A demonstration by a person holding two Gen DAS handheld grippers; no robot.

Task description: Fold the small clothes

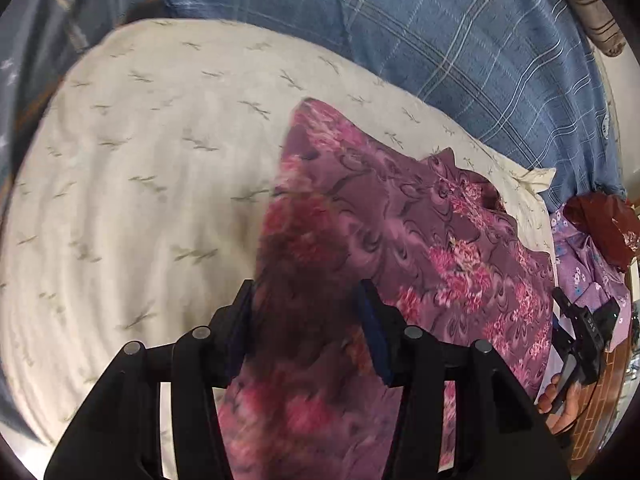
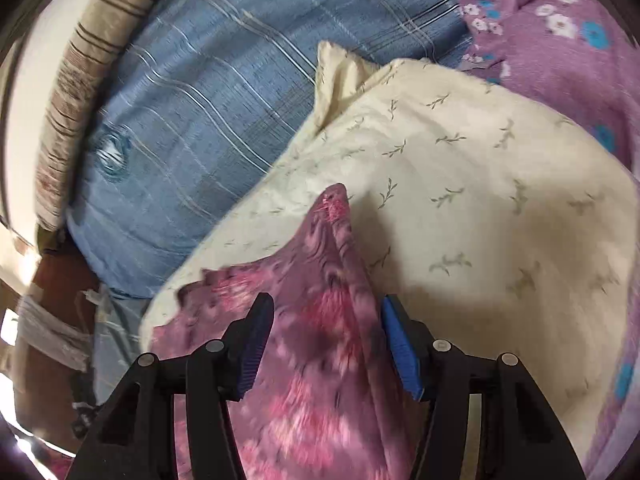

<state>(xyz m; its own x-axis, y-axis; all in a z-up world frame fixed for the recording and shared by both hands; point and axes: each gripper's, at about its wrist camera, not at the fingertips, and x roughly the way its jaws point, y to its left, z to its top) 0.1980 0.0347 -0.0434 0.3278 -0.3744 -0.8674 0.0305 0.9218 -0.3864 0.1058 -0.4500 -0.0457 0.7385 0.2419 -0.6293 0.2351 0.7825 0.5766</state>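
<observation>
A purple garment with pink flowers [image 1: 420,216] lies on a cream pillow [image 1: 140,160]. My left gripper [image 1: 306,286] is open, and a blurred fold of the garment runs through the gap between its dark blue pads. In the right wrist view the same garment [image 2: 320,264] rises to a peak over the pillow [image 2: 480,160]. My right gripper [image 2: 328,300] is open too, with the cloth lying loose between its blue pads. The right gripper [image 1: 580,332] also shows at the right edge of the left wrist view, with a hand on its handle.
A blue checked sheet [image 1: 440,40] covers the bed behind the pillow. A lilac cloth with small flowers [image 2: 560,40] and a dark red cloth [image 1: 604,220] lie beside the pillow. A brown striped bolster [image 2: 80,80] lies along the bed's far edge.
</observation>
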